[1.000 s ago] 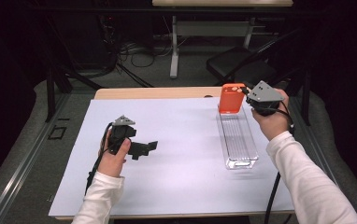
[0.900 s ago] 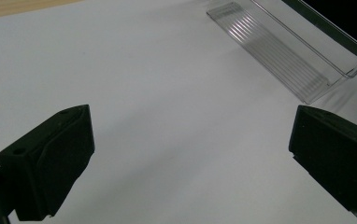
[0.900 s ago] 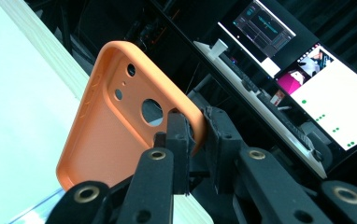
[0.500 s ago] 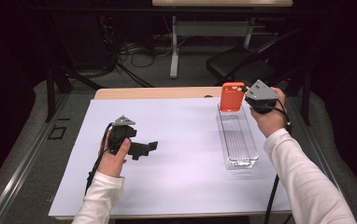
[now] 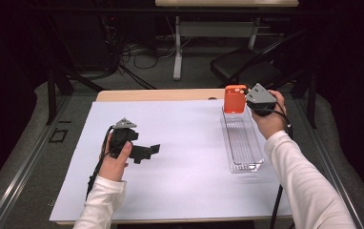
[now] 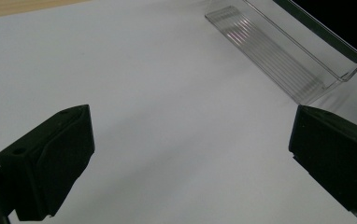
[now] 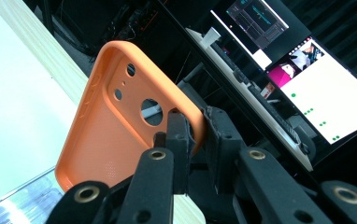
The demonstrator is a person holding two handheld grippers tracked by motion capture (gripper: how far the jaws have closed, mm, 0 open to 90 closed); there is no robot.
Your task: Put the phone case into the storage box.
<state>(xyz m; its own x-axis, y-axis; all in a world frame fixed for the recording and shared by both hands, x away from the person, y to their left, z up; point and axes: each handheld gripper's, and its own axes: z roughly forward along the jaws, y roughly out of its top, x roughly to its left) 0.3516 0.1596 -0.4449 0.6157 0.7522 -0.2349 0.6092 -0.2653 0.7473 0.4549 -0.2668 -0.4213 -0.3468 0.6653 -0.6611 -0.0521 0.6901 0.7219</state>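
Bench [image 5: 170,181]: covered by a white sheet; broad bare surface lies between the two claws, so either can travel inward freely. A wooden strip shows at the far edge, just beyond the right claw.
Clear tray [image 5: 241,140]: long, open-topped, transparent; lies directly below and on the near side of the right claw, its far end under the held case. Seen ahead and to the right of the left claw [image 6: 186,158], well apart from it.
Orange phone case [image 7: 120,126]: upright, held above the far end of the tray, just beside the right claw on its inner side; camera cut-outs uppermost.
Right claw [image 7: 193,144]: jaws nearly closed, pinching one edge of the case between the pads.
Left claw: jaws spread wide, nothing between them; low over bare sheet.
Risk, edge grip: judged thin; the soft case could twist or slip out if it is bumped.
Risk, tray wall: judged likely contact point; lowering the case off-line could catch the wall and shove or tip the light tray.
Risk, bench edge: the tray's far end lies near the edge, leaving little room beyond the right claw.
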